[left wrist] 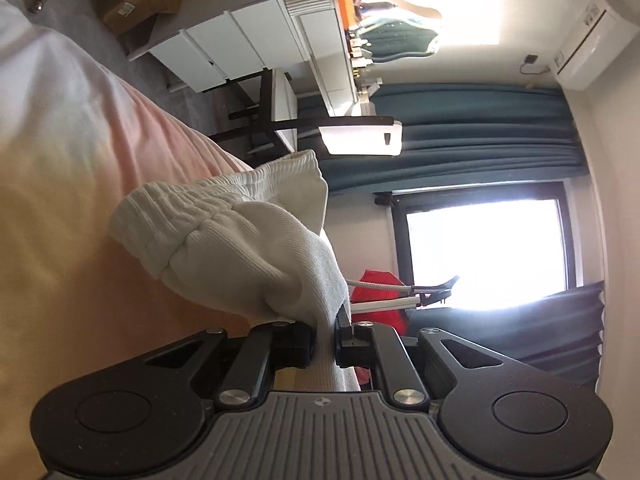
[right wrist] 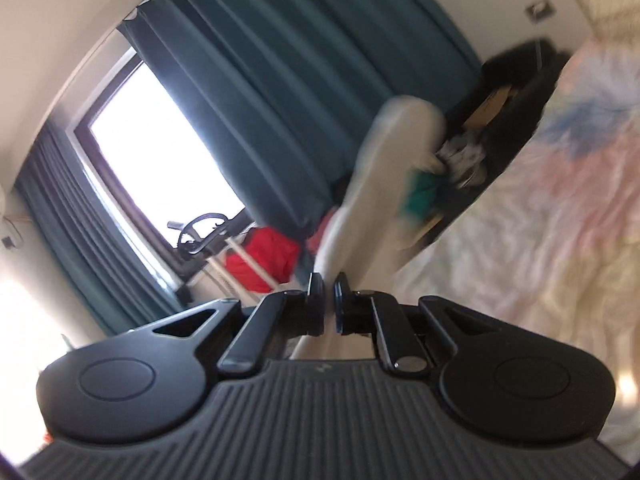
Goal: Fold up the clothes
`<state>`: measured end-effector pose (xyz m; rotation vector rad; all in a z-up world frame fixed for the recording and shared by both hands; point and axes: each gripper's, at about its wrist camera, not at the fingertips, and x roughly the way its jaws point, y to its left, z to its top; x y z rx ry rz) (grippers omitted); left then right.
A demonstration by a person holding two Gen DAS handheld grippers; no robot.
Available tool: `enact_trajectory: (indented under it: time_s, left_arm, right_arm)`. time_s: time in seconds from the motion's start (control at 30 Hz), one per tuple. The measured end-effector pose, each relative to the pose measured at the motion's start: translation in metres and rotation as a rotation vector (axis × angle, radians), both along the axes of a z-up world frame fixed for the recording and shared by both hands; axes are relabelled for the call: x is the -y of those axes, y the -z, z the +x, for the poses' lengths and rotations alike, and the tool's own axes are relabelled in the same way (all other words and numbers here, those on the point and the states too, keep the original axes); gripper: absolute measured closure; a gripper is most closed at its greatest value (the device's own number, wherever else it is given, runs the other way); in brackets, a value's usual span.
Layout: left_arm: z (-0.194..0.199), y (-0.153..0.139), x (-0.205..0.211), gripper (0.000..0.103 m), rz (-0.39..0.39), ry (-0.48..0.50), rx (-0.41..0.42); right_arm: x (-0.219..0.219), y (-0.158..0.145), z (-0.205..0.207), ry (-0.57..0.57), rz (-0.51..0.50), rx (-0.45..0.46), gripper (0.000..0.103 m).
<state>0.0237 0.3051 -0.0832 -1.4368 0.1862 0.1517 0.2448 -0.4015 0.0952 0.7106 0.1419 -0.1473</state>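
Pinching the white garment (left wrist: 240,236) at six o'clock, both the left gripper (left wrist: 324,340) and, seemingly through blur, the right gripper (right wrist: 328,304) clamp thin edges that could slip free if tugged.

Ribbed white knit garment (left wrist: 240,232), centre; matt black plastic left gripper (left wrist: 324,340) below; soft pastel bedsheet (left wrist: 80,160), left.

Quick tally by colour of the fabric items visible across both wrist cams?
White garment, ribbed waistband, held by the left gripper and right gripper: 1
Red fabric bundle by the window: 1
Teal curtains: 2
Pastel bedsheet: 1
Total: 5
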Motion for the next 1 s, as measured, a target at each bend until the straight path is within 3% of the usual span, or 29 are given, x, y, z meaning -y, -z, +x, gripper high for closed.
enact_trajectory:
  time_s: [0.07,0.17,0.27,0.33,0.43,0.53,0.6,0.67,0.73,0.83,1.0]
  left_arm:
    - [-0.007,-0.002,-0.006,0.093,0.001,0.014,-0.019]
    - [-0.013,-0.005,-0.015,0.093,0.040,0.058,-0.089]
    - [-0.020,-0.007,-0.020,0.092,0.105,0.119,-0.166]
    - [-0.024,-0.009,-0.020,0.092,0.138,0.136,-0.191]
    - [-0.030,-0.013,-0.017,0.092,0.184,0.154,-0.218]
    - [-0.031,-0.014,-0.013,0.091,0.221,0.160,-0.249]
    - [-0.030,-0.012,-0.012,0.091,0.226,0.161,-0.260]
    - [-0.031,-0.010,-0.011,0.090,0.227,0.162,-0.268]
    - [-0.029,-0.008,-0.012,0.088,0.221,0.163,-0.275]
    - [-0.026,-0.004,-0.013,0.085,0.192,0.164,-0.284]
    - [-0.022,0.002,-0.014,0.080,0.179,0.159,-0.316]
  right_arm:
    - [0.007,0.025,-0.028,0.016,0.028,-0.059,0.094]
    - [0.025,0.083,-0.064,0.019,0.155,-0.194,0.094]
    - [0.044,0.143,-0.087,0.020,0.307,-0.426,0.094]
    - [0.055,0.167,-0.096,-0.001,0.395,-0.562,0.094]
    - [0.070,0.177,-0.114,0.013,0.527,-0.518,0.092]
    - [0.075,0.177,-0.129,0.069,0.620,-0.407,0.091]
    - [0.074,0.181,-0.133,0.097,0.666,-0.382,0.085]
    - [0.074,0.187,-0.134,0.106,0.720,-0.367,0.049]
    - [0.080,0.192,-0.135,0.105,0.783,-0.335,0.033]
    - [0.089,0.199,-0.135,0.133,0.845,-0.295,0.033]
    - [0.102,0.220,-0.109,0.167,0.822,-0.411,0.034]
